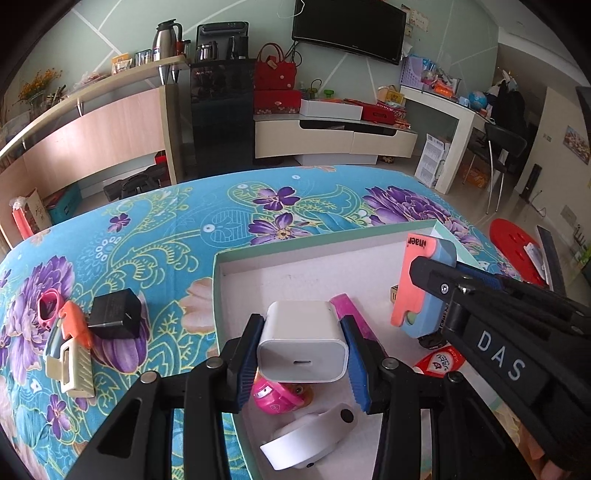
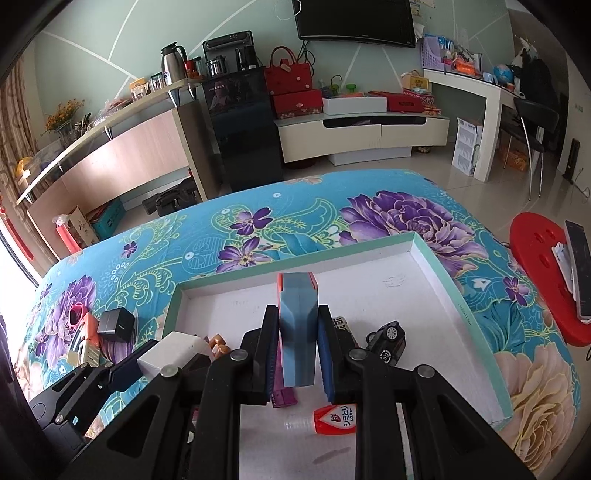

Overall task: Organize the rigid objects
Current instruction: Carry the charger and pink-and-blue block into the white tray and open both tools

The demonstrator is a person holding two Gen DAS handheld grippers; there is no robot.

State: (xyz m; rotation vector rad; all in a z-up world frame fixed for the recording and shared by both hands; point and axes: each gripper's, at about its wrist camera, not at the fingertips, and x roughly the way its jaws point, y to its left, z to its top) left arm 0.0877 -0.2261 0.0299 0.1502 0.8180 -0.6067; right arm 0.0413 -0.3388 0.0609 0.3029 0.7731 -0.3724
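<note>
Clamped between the blue pads of the left hand-held gripper (image 1: 303, 356), a white USB charger (image 1: 303, 341) hangs over the near left part of the shallow white tray (image 1: 258, 258) at lower centre of frame. Likewise closed, the right hand-held gripper (image 2: 298, 360) grips an upright blue-and-coral block (image 2: 298, 332) above the tray's middle. Judged best practice: lower each item onto bare tray floor, clear of the toy car (image 2: 386, 341) and red-capped tube (image 2: 334, 419), before releasing. A black adapter (image 1: 115, 314) lies outside, at left on the floral-covered counter (image 1: 166, 221).

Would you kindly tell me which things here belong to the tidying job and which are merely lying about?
Job: white charger in left gripper; blue block in right gripper; tray; black cube; toy car.

Lying about: red stool; television; red handbag.
</note>
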